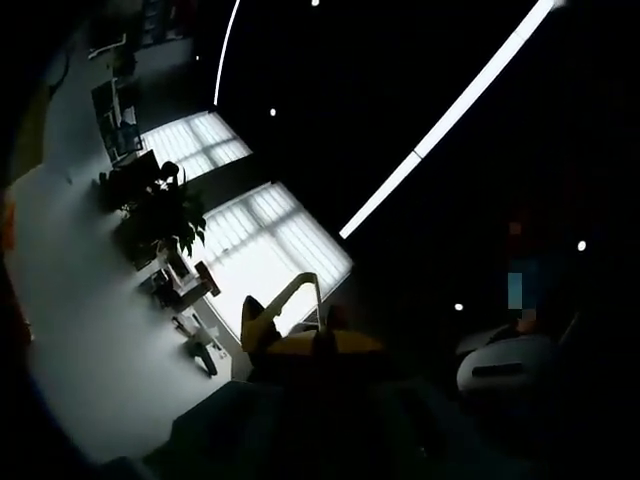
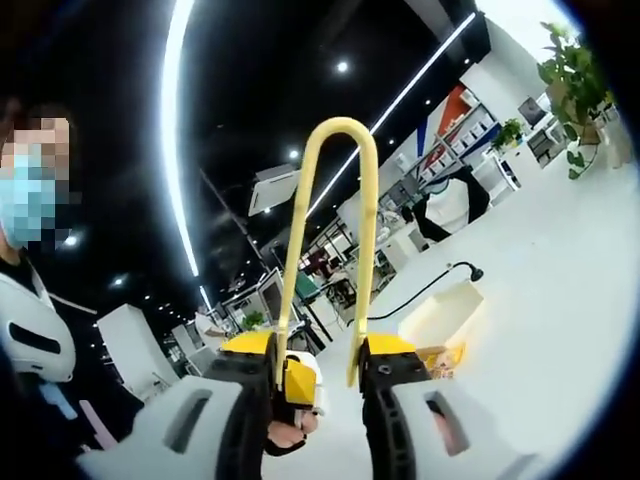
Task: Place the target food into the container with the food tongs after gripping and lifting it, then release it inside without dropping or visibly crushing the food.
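Looking along my right gripper [image 2: 318,375], clamped on the yellow food tongs [image 2: 330,250] whose loop points up toward the ceiling, I judge the container [image 2: 440,312] lies just beyond them rightward; left gripper's jaws I cannot tell.
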### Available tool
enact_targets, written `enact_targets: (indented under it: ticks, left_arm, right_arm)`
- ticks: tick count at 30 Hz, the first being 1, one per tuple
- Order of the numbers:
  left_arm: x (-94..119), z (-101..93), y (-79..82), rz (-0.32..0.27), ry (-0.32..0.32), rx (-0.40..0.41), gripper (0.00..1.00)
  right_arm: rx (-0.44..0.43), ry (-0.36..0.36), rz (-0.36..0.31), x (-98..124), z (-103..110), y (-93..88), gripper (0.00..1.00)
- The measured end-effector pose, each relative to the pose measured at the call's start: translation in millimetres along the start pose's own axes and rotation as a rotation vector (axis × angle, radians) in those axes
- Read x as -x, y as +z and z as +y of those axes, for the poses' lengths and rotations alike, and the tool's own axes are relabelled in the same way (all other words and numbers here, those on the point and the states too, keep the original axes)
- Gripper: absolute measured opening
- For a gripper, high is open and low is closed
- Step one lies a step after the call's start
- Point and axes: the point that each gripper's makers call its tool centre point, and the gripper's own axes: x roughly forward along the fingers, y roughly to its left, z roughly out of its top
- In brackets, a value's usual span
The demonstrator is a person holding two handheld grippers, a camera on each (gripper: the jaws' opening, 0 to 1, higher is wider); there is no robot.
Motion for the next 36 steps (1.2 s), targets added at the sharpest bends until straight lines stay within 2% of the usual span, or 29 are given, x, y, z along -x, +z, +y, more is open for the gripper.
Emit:
enact_targets:
  ticks: [8, 11, 13, 16, 18, 19, 20, 22, 28, 30, 32, 36]
  left_arm:
    - [0, 0.4, 0.9, -0.006, 0.003, 0.017, 0.03]
    - [2, 1.2, -1.7, 0.009, 0.013, 0.006, 0.03]
    - [3, -1.7, -1.5, 0.010, 0.013, -0.007, 0.03]
    - [5, 3.7, 1.3, 0.015, 0.064, -0.060, 0.04]
    - [10, 8.4, -0.8, 0.056, 0.116, -0.073, 0.04]
    - [14, 9.3, -2.8, 0.088, 0.136, -0.105, 0.05]
    - [16, 11.4, 1.5, 0.075, 0.157, -0.152, 0.06]
    - [20, 11.6, 2.9, 0.070, 0.179, -0.157, 0.06]
    - [26, 6.0, 4.5, 0.057, 0.146, -0.087, 0.04]
    - [23, -1.1, 10.3, 0.011, 0.108, -0.055, 0.03]
    - [20, -3.6, 13.2, -0.013, 0.098, -0.073, 0.03]
    - [17, -4.0, 13.0, -0.024, 0.096, -0.077, 0.02]
  right_arm:
    - [-0.090, 0.000, -0.001, -1, 0, -1.5, 0.27]
    - [-0.084, -0.009, 0.021, 0, 0, -4.7, 0.27]
    - [-0.079, -0.002, 0.012, 0, 2, -4.8, 0.26]
    - [-0.084, -0.021, 0.000, -1, -1, -4.9, 0.25]
    - [-0.067, -0.042, 0.003, -3, -5, -6.1, 0.25]
    - [-0.051, -0.052, 0.014, -4, -6, -7.6, 0.25]
    - [-0.035, -0.068, 0.009, -4, -9, -7.0, 0.25]
    - [-0.036, -0.069, 0.027, -6, -10, -9.3, 0.25]
    - [-0.085, -0.035, 0.036, -12, -4, -13.8, 0.25]
    - [-0.130, -0.007, 0.002, -14, 1, -9.4, 0.25]
    - [-0.161, 0.006, -0.027, -15, 2, -5.2, 0.26]
    - [-0.163, 0.012, -0.015, -15, 0, -3.8, 0.28]
